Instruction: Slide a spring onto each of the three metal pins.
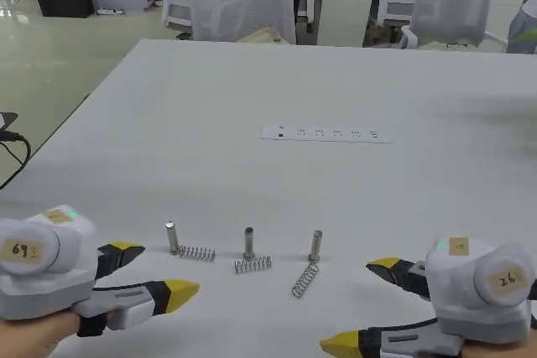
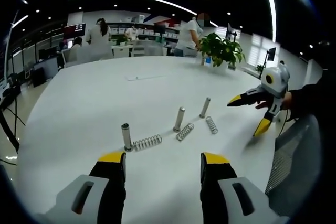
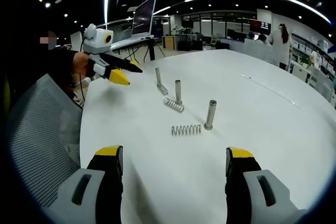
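The white table is wide, with a smooth matte top. Its left edge runs away slanted toward the far corner, and the far edge lies well behind the work, so there is much bare surface around the parts on every side.

Nearest to the person, the left gripper hovers at the near left. Its yellow-tipped jaws stand wide apart and hold nothing. The right gripper is at the near right, also wide open and empty. Both are apart from the parts, one at each end of the row.

Between them lie three springs of thin coiled wire, all flat on the table. The left spring points left to right, with one end just beside the foot of the left pin. The middle spring also lies crosswise, just in front of the middle pin. The right spring lies slanted — its far end is near the foot of the right pin and its near end points toward the person.

The pins are short metal cylinders, grey and shiny. They stand upright in a row across the table, apart from each other, and each one is still bare.

Farther on, a flat white socket strip lies crosswise on the table. Behind the far edge stand a grey mesh chair and a white cabinet.
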